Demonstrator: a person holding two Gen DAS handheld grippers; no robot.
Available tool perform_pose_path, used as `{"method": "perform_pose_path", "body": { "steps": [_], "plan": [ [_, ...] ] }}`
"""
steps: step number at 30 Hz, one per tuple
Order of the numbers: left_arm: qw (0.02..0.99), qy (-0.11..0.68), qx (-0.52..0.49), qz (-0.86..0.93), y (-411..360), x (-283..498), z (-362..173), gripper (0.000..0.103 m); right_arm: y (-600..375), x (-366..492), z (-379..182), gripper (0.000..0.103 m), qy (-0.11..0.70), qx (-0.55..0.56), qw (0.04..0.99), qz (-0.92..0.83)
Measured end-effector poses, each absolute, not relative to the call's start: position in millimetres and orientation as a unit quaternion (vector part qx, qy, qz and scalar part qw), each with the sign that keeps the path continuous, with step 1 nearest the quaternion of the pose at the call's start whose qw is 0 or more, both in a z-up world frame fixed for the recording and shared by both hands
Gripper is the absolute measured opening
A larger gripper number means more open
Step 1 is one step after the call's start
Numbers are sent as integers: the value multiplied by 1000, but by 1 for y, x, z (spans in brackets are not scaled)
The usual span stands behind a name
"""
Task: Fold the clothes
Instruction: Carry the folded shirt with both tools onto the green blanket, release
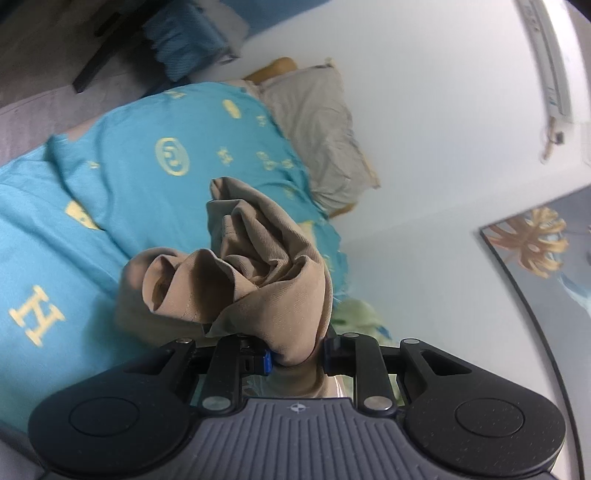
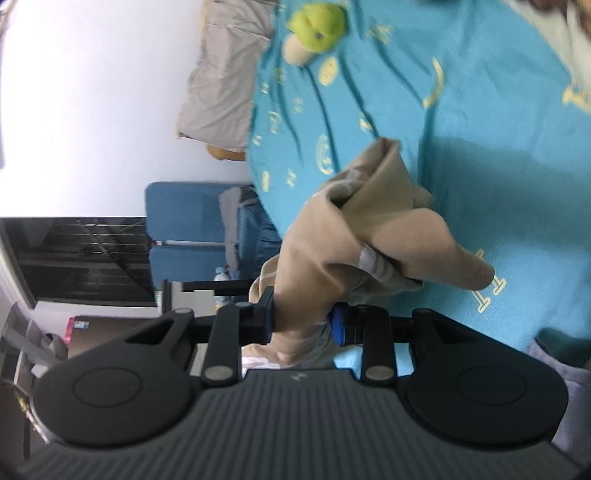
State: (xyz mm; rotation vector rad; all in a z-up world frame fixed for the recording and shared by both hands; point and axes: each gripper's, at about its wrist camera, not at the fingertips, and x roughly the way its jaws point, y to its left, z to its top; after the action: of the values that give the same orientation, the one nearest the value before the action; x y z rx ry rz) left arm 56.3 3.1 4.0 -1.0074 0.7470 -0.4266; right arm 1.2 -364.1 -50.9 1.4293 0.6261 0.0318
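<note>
1. A tan garment [image 1: 258, 273] is bunched into thick folds and held up above a bed covered by a turquoise bedspread [image 1: 55, 229] printed with yellow letters and emblems.
2. In the left wrist view the cloth rises from the tool in a crumpled mass, its long axis running away from the camera toward the head of the bed; a looser lobe sags to the left.
3. In the right wrist view the same tan garment [image 2: 354, 229] stretches from the tool up and to the right, ending in a blunt tip just over the bedspread [image 2: 498, 129]. A pale grey ribbed band [image 2: 373, 264] shows among the folds.
4. The left tool [image 1: 295, 352] is clenched on a gathered neck of the fabric, blue pads pressing from both sides.
5. The right tool [image 2: 301, 321] is likewise clamped on a twisted bunch of the cloth.
6. A grey pillow [image 1: 317, 136] lies at the head of the bed against a white wall [image 1: 424, 110].
7. A green and tan plush toy [image 2: 314, 27] rests on the bedspread near the pillow [image 2: 225, 74].
8. A framed picture [image 1: 535, 254] of golden leaves hangs on the wall.
9. Blue chairs [image 2: 184, 229] stand beside the bed.
</note>
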Motion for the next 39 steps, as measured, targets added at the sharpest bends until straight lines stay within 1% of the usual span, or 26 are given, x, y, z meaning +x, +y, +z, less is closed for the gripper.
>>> {"method": "perform_pose_path", "body": {
  "steps": [3, 8, 13, 18, 20, 22, 25, 27, 29, 33, 35, 38, 39],
  "plan": [
    [789, 342, -462, -217, -23, 50, 32, 24, -390, -13, -21, 33, 262, 637, 725, 15],
    [783, 342, -446, -268, -110, 68, 77, 24, -456, -20, 32, 33, 218, 623, 751, -2],
    [759, 343, -441, -334, -236, 106, 125, 24, -556, -13, 98, 33, 156, 602, 783, -35],
    [720, 358, -442, -399, -374, 147, 171, 24, -656, -16, 179, 33, 92, 543, 830, -89],
    [707, 361, -433, -427, -430, 162, 187, 24, -690, -19, 203, 33, 68, 516, 846, -116],
    [709, 358, -411, -448, -478, 170, 192, 25, -719, -20, 215, 33, 48, 499, 855, -133],
    [720, 352, -367, -472, -532, 169, 187, 26, -745, -28, 212, 33, 32, 466, 869, -161],
    [726, 351, -336, -487, -556, 164, 168, 27, -754, -31, 188, 33, 28, 454, 872, -180],
    [723, 360, -314, -499, -568, 160, 137, 27, -758, -34, 156, 33, 31, 450, 869, -202],
    [707, 402, -276, -511, -558, 137, 66, 27, -737, -59, 93, 33, 37, 449, 859, -243],
    [715, 400, -253, -514, -546, 122, 43, 27, -719, -69, 68, 33, 51, 452, 855, -249],
    [726, 411, -230, -502, -535, 113, 28, 29, -696, -83, 36, 33, 64, 464, 845, -256],
    [730, 415, -221, -496, -533, 112, 25, 31, -690, -88, 27, 33, 70, 471, 840, -260]
  ]
}}
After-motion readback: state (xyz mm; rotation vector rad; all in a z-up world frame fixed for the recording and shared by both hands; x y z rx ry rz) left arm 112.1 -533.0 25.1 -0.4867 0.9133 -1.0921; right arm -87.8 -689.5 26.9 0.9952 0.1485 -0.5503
